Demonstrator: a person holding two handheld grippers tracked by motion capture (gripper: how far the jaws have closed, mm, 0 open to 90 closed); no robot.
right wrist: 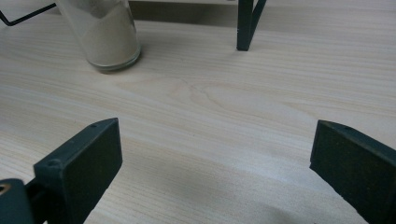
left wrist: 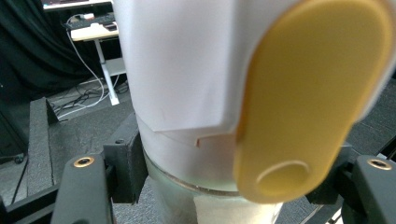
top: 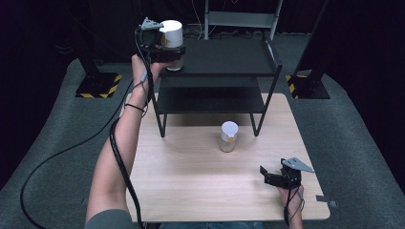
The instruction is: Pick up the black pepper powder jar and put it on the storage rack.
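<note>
Left tongs (top: 168, 50) clamped on a white-lidded jar (top: 171, 38) at the top shelf (top: 224, 59) edge. Second jar (top: 229, 136) upright on table (top: 191, 176). Right tongs (top: 267, 175) spread wide, resting low.

White-lidded glass jar (top: 170, 40) upright, gripped, at black shelf's (top: 229, 59) top-left corner.

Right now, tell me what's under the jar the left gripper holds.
The jar, clamped in the left gripper, sits over the shelf's top tray. Whether its base touches is hidden.

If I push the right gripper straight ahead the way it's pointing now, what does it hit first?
Probably nothing soon: the open right gripper faces bare table. The jar lies left of its line, the shelf leg roughly ahead, farther off.
</note>
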